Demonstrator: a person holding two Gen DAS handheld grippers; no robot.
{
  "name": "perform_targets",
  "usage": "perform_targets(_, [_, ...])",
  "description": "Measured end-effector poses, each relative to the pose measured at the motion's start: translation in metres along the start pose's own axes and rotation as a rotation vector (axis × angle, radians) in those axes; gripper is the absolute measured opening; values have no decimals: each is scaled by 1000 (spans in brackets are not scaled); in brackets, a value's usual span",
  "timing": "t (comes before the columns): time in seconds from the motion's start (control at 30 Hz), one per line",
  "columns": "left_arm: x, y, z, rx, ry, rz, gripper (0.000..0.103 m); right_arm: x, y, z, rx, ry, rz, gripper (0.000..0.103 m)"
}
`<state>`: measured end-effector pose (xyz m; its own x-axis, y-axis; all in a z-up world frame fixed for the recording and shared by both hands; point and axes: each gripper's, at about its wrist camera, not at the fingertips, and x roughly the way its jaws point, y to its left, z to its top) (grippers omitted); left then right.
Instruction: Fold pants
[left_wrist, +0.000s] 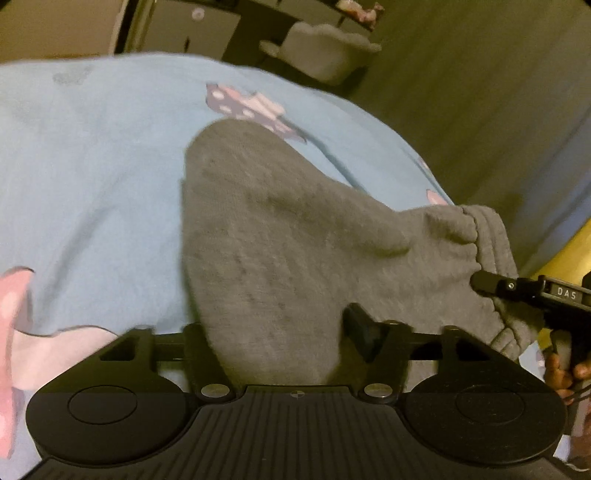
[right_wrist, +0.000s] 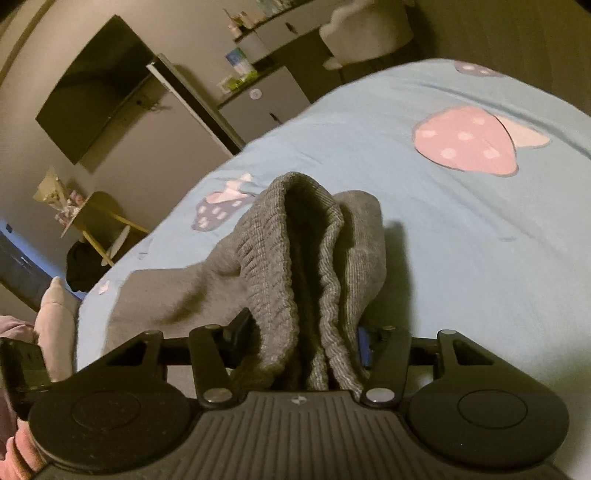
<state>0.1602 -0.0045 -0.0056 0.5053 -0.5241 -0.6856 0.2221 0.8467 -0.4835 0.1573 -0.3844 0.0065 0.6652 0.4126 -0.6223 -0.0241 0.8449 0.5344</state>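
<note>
Left wrist view: grey pants (left_wrist: 280, 236) lying on the blue bedspread (left_wrist: 92, 177), fabric bunched between the fingers of the left gripper (left_wrist: 280, 343). Jaws standing fairly wide with cloth filling the gap; whether the pads are actually pinching, I cannot tell. Right gripper (left_wrist: 491, 286) coming in from the right edge, its tip sitting against the ribbed waistband (left_wrist: 487, 236).

Right wrist view: the right gripper (right_wrist: 299, 343) is closing on the doubled waistband (right_wrist: 295, 266), both fingers pressing the ribbed folds, so this one is gripping the pants.

Step, as I judge it: both ends are being taken up for a fold, likely bringing the waistband across toward the far end.

Next move is probably calling for a firm left pinch, then lifting both grippers together so the fabric is not dragging.

Long axis is running from the waistband at right toward the rounded end (left_wrist: 221, 136) at upper left, waistband pointing at the right gripper.
</note>
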Motion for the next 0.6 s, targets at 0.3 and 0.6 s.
perform_targets(0.3, [4, -6, 3, -15, -4, 14, 49, 20, 9, 7, -29, 92, -96, 60])
perform_targets(0.6, [-15, -9, 30, -37, -7, -52, 33, 1, 56, 28, -72, -26, -71, 51])
